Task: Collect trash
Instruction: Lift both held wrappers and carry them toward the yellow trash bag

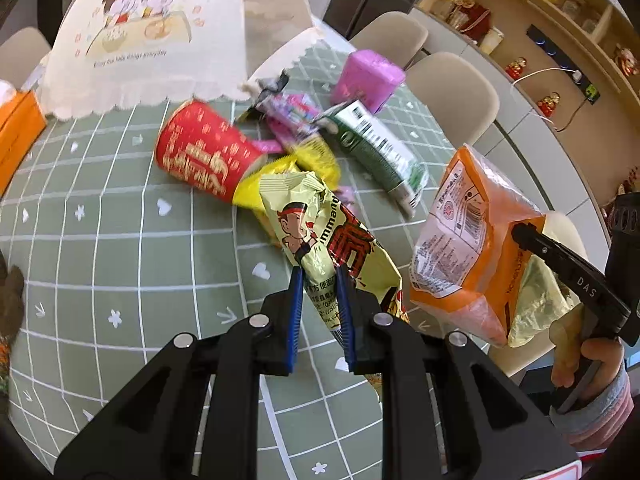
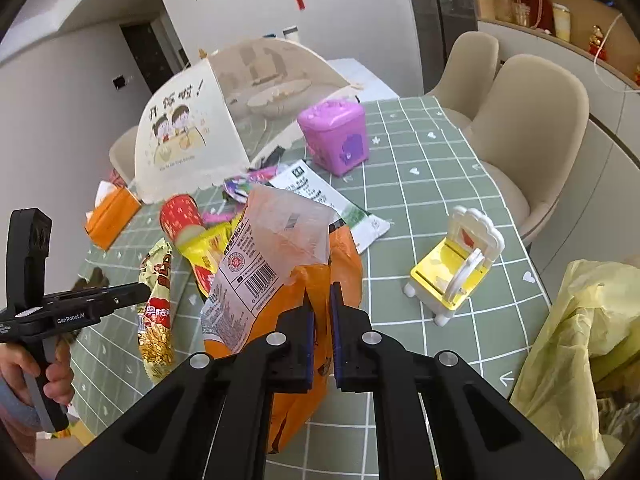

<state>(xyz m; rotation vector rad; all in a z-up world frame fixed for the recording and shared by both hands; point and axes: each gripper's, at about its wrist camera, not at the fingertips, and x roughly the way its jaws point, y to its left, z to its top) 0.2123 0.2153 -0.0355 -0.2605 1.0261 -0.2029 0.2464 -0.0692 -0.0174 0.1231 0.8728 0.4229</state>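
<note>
Both grippers hold wrappers up over the green checked tablecloth (image 1: 120, 240). The left gripper (image 1: 320, 280) pinches the lower end of a yellow cartoon snack wrapper (image 1: 320, 216) between its 2 blue pads, the rest rising ahead of the jaws. The right gripper (image 2: 322, 300) is clamped on an orange bag (image 2: 280, 264), which bulges left of its nearly closed jaws. A yellow trash bag (image 2: 580, 340) sits at the table's right edge.

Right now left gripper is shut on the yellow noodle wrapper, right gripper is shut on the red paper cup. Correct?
Half right. The left gripper is shut on the yellow noodle wrapper, but the right gripper is shut on the orange snack bag, as the right wrist view shows. The red paper cup lies on the table, untouched.
</note>
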